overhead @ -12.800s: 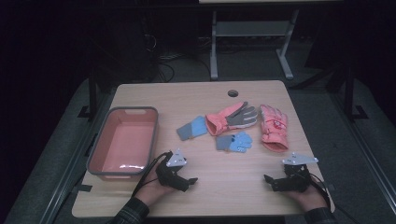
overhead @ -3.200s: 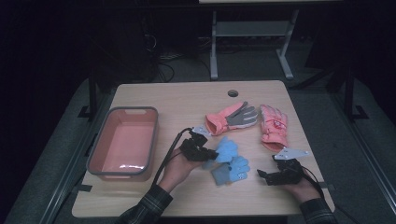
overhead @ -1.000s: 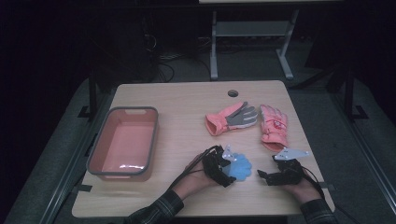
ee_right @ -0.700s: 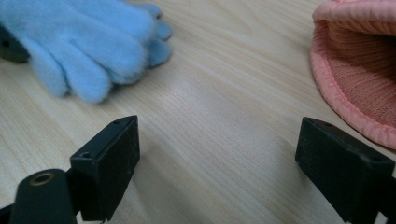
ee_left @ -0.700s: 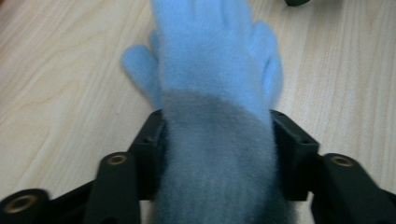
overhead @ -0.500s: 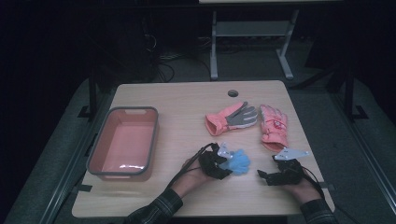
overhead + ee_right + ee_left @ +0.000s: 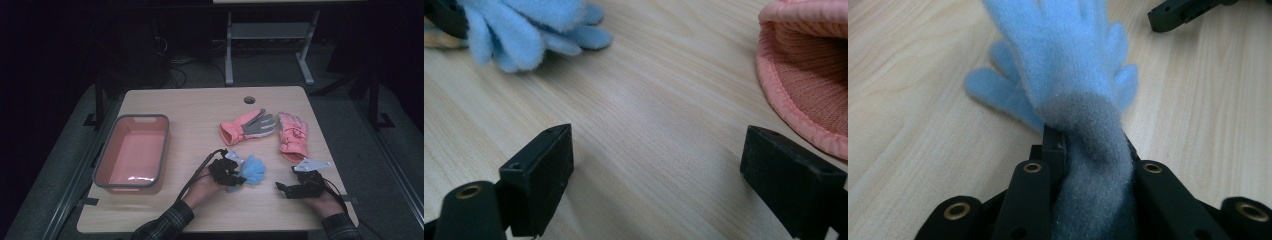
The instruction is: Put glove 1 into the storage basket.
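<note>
My left gripper (image 7: 235, 176) is shut on the grey cuff of a light blue fleece glove (image 7: 253, 169), held just over the table front centre. In the left gripper view the glove (image 7: 1068, 65) hangs from the jaws above a second blue glove (image 7: 998, 92) lying on the wood. My right gripper (image 7: 282, 188) rests open on the table at the front right, with bare wood between its jaws (image 7: 659, 175). The blue gloves (image 7: 519, 30) lie ahead of it at the left. A pink glove's cuff (image 7: 809, 75) lies at the right.
A pink tray (image 7: 106, 156) with a grey rim stands empty at the left. A pink glove with a grey palm (image 7: 247, 126) and a pink glove (image 7: 292, 135) lie at the back right. A round cable hole (image 7: 249, 99) sits near the far edge.
My left gripper has drawn the blue glove slightly left and toward the front edge. The right gripper has stayed still.
</note>
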